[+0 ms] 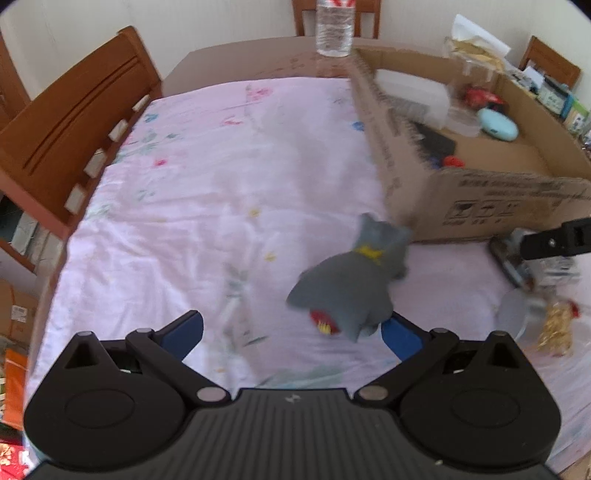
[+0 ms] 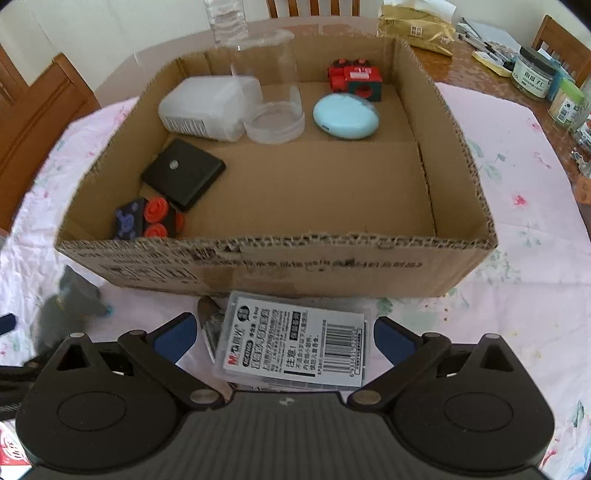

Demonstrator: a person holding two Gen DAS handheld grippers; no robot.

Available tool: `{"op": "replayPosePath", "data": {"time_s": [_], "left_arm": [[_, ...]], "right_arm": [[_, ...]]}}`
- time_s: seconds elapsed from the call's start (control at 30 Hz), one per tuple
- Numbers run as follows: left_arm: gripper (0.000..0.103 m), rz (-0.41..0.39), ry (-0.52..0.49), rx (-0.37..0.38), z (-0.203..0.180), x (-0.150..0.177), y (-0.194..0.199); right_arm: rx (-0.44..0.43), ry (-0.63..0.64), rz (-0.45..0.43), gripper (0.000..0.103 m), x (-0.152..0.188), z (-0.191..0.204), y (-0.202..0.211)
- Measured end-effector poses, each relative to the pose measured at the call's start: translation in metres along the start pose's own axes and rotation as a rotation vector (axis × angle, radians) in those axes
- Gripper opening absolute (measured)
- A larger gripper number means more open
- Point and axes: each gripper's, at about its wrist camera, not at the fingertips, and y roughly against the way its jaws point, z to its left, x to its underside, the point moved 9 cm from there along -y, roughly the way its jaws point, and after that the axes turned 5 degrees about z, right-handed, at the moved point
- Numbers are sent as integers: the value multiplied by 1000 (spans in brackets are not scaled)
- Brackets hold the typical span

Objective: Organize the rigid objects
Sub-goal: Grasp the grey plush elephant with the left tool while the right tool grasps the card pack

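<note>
A grey toy figure [image 1: 351,280] with a yellow collar lies on the pink cloth just ahead of my open left gripper [image 1: 293,332], close to its right finger; it also shows blurred in the right wrist view [image 2: 66,299]. My open right gripper [image 2: 282,338] sits around a clear plastic case with a barcode label [image 2: 295,339] on the cloth, jaws apart from it. Behind stands an open cardboard box [image 2: 280,269] holding a white container [image 2: 207,107], a clear jar [image 2: 273,96], a light blue oval case [image 2: 345,116], a red toy train [image 2: 354,79], a black square pad [image 2: 183,177] and red-and-blue blocks [image 2: 151,219].
A water bottle [image 1: 334,27] stands behind the box. Wooden chairs [image 1: 74,122] line the table's left side. A grey disc [image 1: 515,312] and gold tinsel piece [image 1: 556,328] lie at right. Jars [image 2: 535,75] and a gold bag [image 2: 417,29] crowd the far right.
</note>
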Motion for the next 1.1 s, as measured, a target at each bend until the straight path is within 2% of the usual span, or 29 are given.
{"op": "replayPosePath", "data": {"time_s": [0.2,0.43,0.57,0.77,1.03,1.1], "left_arm": [[102,11,36,-42,25,-1,-6],[102,12,29,-58,30,-7,-14],[102,16,18,-26,21,-5,-12],[102,0,-14,78,-10,1,-1],[102,8,60,87,-20,2,-20],[103,-2,37,53,-22,0,-22]], "right_arm": [[40,-11,16,103,9,-16,-3],[77,-67,11,103,15,-52,0],[155,-35,22,103,19,-71,-4],[132,33,-9,103,19,-70,-3],[130,36,-26,103,18,-68,-4],[129,40,-47,103,21,-67,-2]]}}
